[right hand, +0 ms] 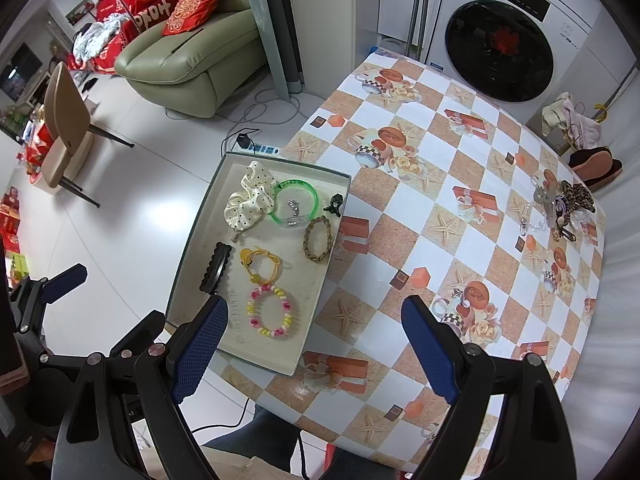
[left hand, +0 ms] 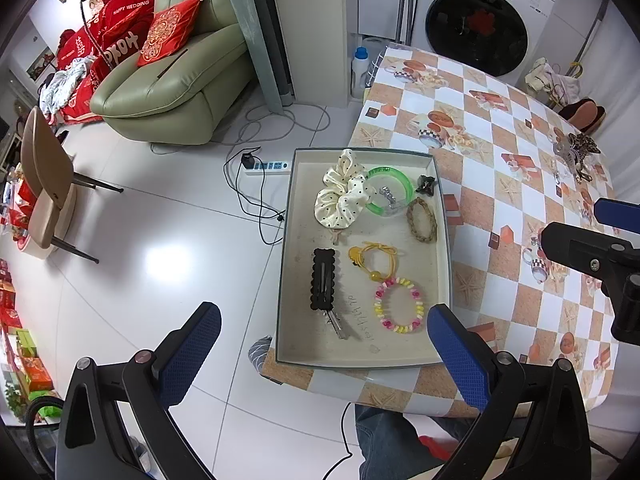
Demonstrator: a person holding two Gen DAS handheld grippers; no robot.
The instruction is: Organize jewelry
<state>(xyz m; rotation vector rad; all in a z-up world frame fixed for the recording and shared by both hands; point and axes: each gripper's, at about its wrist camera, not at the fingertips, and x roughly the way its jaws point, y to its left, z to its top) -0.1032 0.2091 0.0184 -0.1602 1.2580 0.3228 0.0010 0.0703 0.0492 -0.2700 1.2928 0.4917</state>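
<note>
A shallow grey-rimmed tray (left hand: pixel 286 248) (right hand: pixel 188 252) sits at the table's left edge. It holds a cream dotted scrunchie (left hand: pixel 340 196) (right hand: pixel 246 200), green bangle (left hand: pixel 390 190) (right hand: pixel 296 204), braided bracelet (left hand: pixel 421 221) (right hand: pixel 317 238), yellow hair tie (left hand: pixel 374 260) (right hand: pixel 260 266), pink-yellow bead bracelet (left hand: pixel 399 305) (right hand: pixel 272 312), black hair clip (left hand: pixel 323 280) (right hand: pixel 216 266) and small black claw clip (left hand: pixel 425 183) (right hand: pixel 335 204). A loose jewelry pile (left hand: pixel 574 154) (right hand: pixel 560 208) lies at the table's far right. A small silver piece (right hand: pixel 460 296) lies nearer. My left gripper (left hand: pixel 324 354) is open above the tray's near end. My right gripper (right hand: pixel 314 346) is open, empty, above the table.
The round table (left hand: pixel 500 184) (right hand: pixel 440 184) has a checkered cloth. A power strip with cables (left hand: pixel 266 166) lies on the floor, beyond it a green sofa (left hand: pixel 172 80), a chair (left hand: pixel 48 184) and a washing machine (right hand: pixel 500 48). My right gripper shows at the left wrist view's right edge (left hand: pixel 600 256).
</note>
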